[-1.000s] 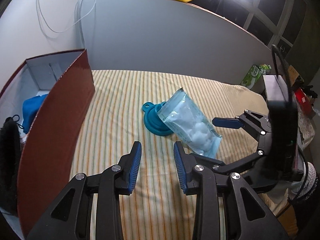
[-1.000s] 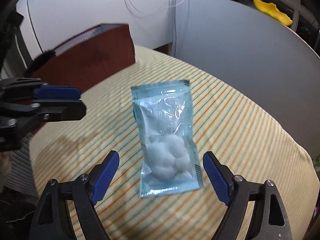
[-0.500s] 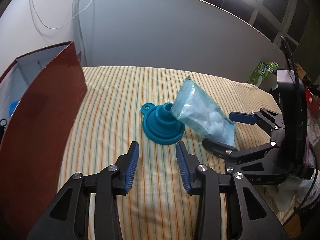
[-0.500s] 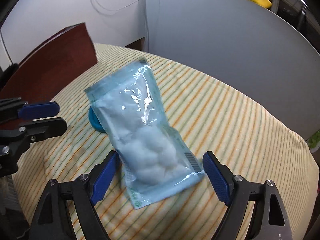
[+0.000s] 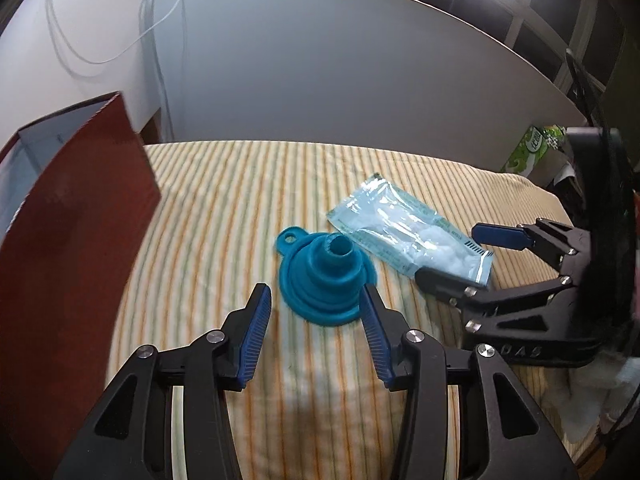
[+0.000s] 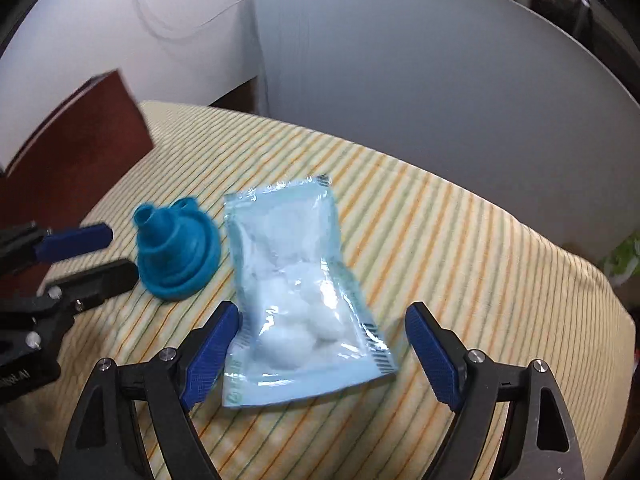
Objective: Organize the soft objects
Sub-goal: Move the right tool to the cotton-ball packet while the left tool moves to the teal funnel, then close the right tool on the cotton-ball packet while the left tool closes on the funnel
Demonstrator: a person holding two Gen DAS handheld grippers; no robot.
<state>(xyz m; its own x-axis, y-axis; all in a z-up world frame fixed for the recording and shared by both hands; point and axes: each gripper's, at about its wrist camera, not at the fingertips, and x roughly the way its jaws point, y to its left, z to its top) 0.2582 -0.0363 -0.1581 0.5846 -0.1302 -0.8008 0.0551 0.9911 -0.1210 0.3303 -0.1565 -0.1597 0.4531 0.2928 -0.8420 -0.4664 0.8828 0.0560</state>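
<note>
A clear blue bag of cotton balls (image 6: 304, 292) lies flat on the striped cloth, also in the left wrist view (image 5: 408, 228). A teal collapsible funnel (image 5: 326, 280) stands wide end down beside it, also in the right wrist view (image 6: 176, 252). My left gripper (image 5: 316, 332) is open and empty, its fingers at either side of the funnel's near edge. My right gripper (image 6: 320, 352) is wide open and empty, its fingers flanking the near end of the bag; it also shows in the left wrist view (image 5: 460, 256).
A dark red box (image 5: 68, 240) stands open at the left edge of the striped cloth (image 5: 224, 208). A grey panel (image 5: 340, 80) rises behind the table. A green carton (image 5: 532, 156) sits beyond the right edge.
The bag was upright in the air between my right gripper's fingers; now it lies flat on the cloth. My left gripper has moved forward to the funnel and opened wider.
</note>
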